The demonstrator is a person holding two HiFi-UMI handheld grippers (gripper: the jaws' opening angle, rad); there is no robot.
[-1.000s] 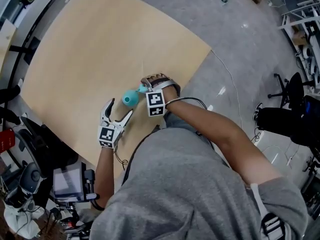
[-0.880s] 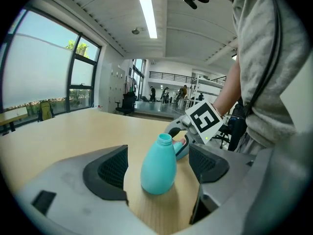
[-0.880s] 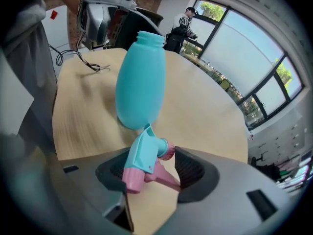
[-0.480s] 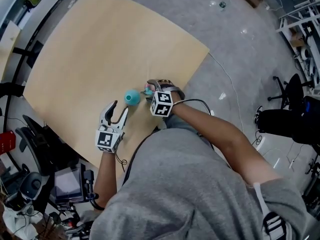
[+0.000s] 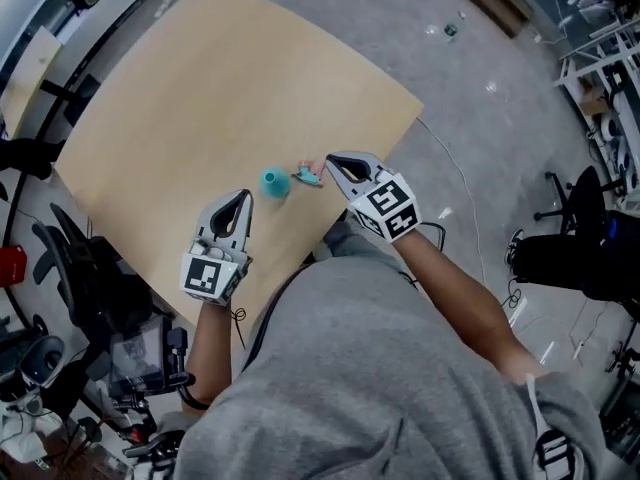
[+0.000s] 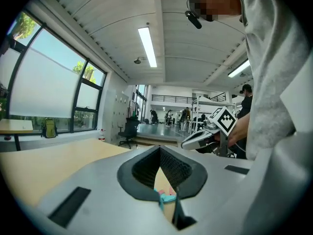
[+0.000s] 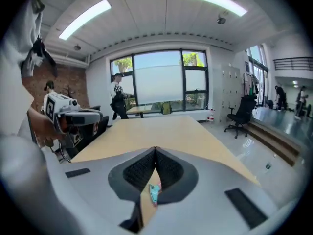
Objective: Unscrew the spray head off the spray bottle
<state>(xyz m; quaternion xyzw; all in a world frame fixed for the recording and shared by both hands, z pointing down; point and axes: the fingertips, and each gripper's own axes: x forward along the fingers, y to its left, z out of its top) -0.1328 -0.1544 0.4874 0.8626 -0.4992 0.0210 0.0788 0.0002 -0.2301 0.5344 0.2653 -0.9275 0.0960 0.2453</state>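
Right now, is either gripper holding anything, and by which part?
Nothing. The left gripper and right gripper have just closed on nothing; the bottle and spray head sit untouched on the table.
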